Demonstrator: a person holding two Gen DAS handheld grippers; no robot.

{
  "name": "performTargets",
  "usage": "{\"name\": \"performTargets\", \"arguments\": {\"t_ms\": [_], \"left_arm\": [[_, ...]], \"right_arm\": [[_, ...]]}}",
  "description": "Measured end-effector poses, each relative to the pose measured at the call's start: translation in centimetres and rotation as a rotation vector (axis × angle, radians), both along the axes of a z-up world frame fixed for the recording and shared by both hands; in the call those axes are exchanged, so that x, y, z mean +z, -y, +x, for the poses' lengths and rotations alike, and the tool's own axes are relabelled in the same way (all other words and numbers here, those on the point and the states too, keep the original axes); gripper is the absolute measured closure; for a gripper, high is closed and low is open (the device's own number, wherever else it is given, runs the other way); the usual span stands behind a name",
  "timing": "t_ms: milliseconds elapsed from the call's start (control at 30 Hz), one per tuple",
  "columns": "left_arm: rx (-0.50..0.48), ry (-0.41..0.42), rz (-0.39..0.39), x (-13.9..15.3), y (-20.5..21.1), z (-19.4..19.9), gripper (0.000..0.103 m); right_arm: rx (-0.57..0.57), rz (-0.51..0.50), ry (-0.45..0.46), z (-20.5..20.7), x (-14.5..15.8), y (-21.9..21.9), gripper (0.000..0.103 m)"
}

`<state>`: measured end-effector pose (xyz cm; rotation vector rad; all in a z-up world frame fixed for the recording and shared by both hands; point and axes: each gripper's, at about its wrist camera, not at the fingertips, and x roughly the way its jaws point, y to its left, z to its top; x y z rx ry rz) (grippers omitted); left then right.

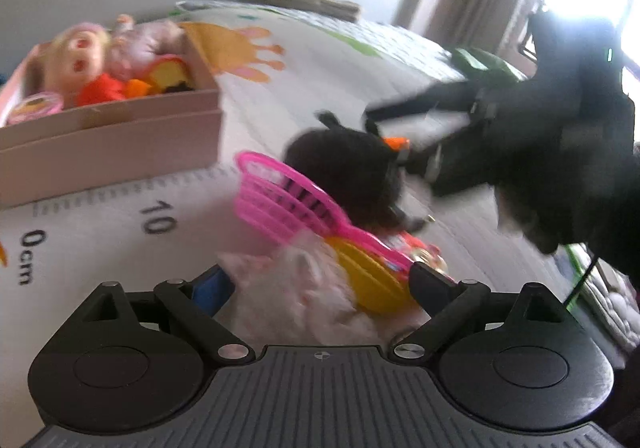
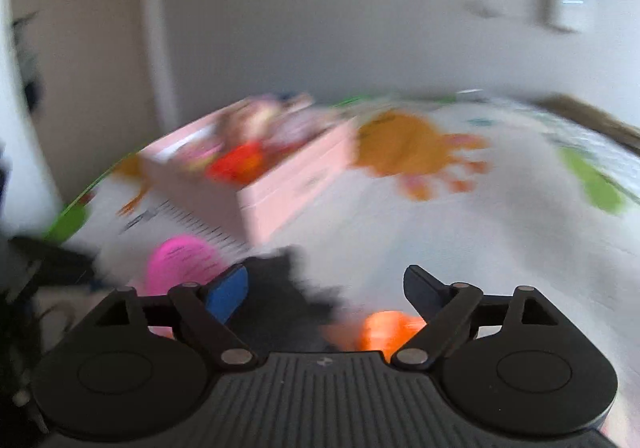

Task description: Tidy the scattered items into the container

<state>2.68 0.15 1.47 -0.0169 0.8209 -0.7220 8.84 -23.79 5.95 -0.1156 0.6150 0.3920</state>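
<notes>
On the quilted play mat [image 1: 340, 60], with its printed ruler and cartoon shapes, the tidying looks partly done. The pink cardboard box [image 1: 120, 132] at the left already holds a soft doll [image 1: 80, 56], an orange piece and other bright plastic toys. Several things still lie loose on the mat near it: a pink plastic basket [image 1: 280, 196] with slatted sides, tipped over; a black fuzzy toy [image 1: 344, 176] just behind it; a smooth yellow plastic piece [image 1: 372, 280]; and a pale, limp bit of cloth [image 1: 300, 288].

The left gripper [image 1: 320, 280] has its fingers spread wide around the cloth and the yellow piece, though I cannot tell whether they touch either. The right gripper [image 2: 324, 288] is also spread wide and holds nothing; it sits low over the black toy and a small orange toy [image 2: 384, 328], which lies between its fingers. The right wrist view is badly blurred, so finer detail is lost. By my reading, at least five loose things remain to be moved.
</notes>
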Motion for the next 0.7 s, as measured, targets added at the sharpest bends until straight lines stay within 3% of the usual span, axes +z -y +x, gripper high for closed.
{"name": "performTargets", "arguments": {"t_ms": [133, 233, 300, 333, 467, 633, 700], "left_arm": [[-0.051, -0.035, -0.042, -0.7, 0.3, -0.8, 0.006], [-0.061, -0.051, -0.072, -0.5, 0.9, -0.6, 0.006], [-0.059, -0.048, -0.084, -0.1, 1.2, -0.5, 0.006], [-0.054, -0.039, -0.084, 0.1, 1.2, -0.6, 0.006], [0.013, -0.011, -0.064, 0.9, -0.1, -0.6, 0.006], [0.050, -0.002, -0.027, 0.9, -1.7, -1.2, 0.005], [0.030, -0.004, -0.008, 0.6, -1.8, -1.7, 0.005]], "right_arm": [[-0.240, 0.083, -0.036, 1.0, -1.3, 4.0, 0.015], [-0.291, 0.208, -0.113, 2.5, -2.8, 5.9, 0.022], [-0.289, 0.257, -0.154, 3.3, -3.8, 6.1, 0.046], [-0.293, 0.280, -0.180, 3.9, -4.5, 6.1, 0.049], [-0.185, 0.359, -0.259, 3.1, -6.0, 4.8, 0.051], [-0.091, 0.272, -0.243, -0.6, -5.0, 2.9, 0.050], [-0.120, 0.215, -0.193, -1.9, -4.2, 2.8, 0.039]]}}
